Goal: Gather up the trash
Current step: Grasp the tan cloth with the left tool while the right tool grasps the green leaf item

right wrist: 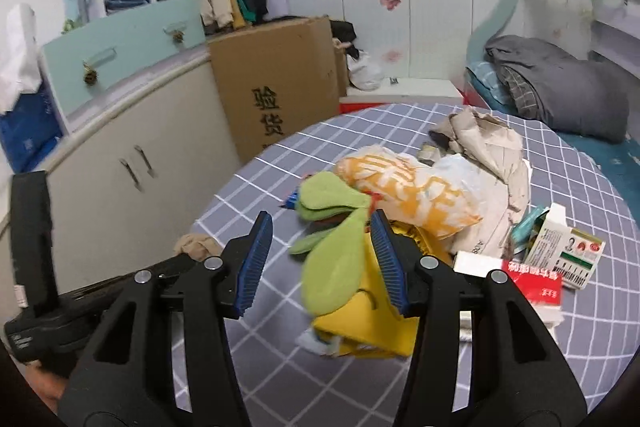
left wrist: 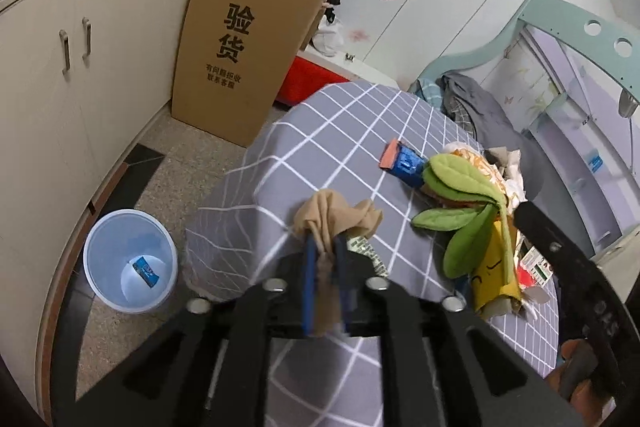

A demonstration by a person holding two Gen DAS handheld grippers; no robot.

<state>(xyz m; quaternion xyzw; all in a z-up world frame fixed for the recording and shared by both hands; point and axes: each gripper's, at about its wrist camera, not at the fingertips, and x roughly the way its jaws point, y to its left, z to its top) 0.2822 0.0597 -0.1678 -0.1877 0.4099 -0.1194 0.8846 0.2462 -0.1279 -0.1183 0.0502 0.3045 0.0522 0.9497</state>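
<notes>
My left gripper (left wrist: 324, 241) is shut on a crumpled tan stocking (left wrist: 336, 217) above the near-left corner of the grey checked bed (left wrist: 340, 131). The stocking bunches beyond the blue pads and trails down between them. A pale blue bin (left wrist: 96, 267) stands on the floor to the left, with a blue wrapper (left wrist: 146, 270) inside. Another blue wrapper (left wrist: 404, 163) lies on the bed. My right gripper (right wrist: 320, 217) is open, its fingers either side of the green leaves of a yellow plush toy (right wrist: 360, 311). Beyond the toy lie an orange-white plastic bag (right wrist: 408, 187) and crumpled paper (right wrist: 488, 143).
Small cartons (right wrist: 568, 251) and a red box (right wrist: 532, 285) lie on the bed to the right. A tall cardboard box (left wrist: 240, 43) leans on the cream cabinet (left wrist: 60, 87) past the bin. Grey bedding (right wrist: 560, 87) is piled at the far end of the bed.
</notes>
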